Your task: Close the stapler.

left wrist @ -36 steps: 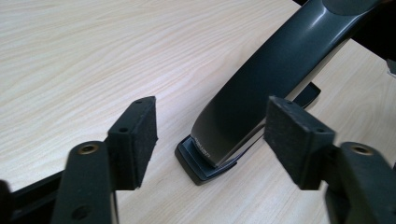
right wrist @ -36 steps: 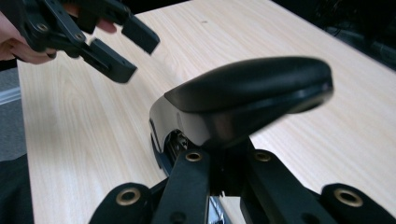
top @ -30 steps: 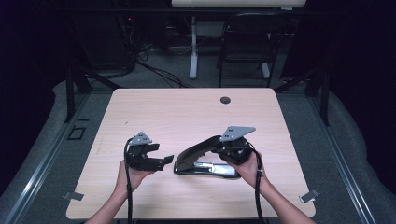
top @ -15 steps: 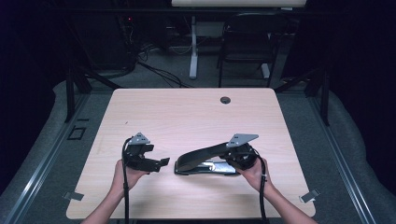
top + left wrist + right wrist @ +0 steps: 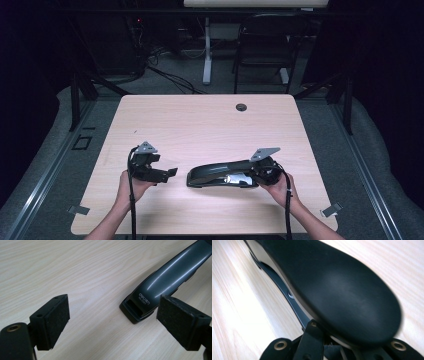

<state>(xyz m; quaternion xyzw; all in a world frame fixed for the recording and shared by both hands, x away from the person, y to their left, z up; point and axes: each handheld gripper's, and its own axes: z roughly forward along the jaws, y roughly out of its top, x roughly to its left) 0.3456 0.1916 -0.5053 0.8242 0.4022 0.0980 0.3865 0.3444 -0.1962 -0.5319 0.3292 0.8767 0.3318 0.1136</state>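
Stapler (image 5: 222, 175) lay flat on the table (image 5: 200, 125) at about 6 o'clock, its rear end clamped in the right gripper (image 5: 260, 172). The left gripper (image 5: 167, 173) was held at its 9 o'clock, jaws just opened wide, nothing between them, short of the stapler's nose.

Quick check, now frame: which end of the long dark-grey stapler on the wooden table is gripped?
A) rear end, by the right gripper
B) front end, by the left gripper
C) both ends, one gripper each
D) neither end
A: in the high view the right gripper is closed on the rear end of the long dark-grey stapler, while the left gripper stands open, apart from its front end.
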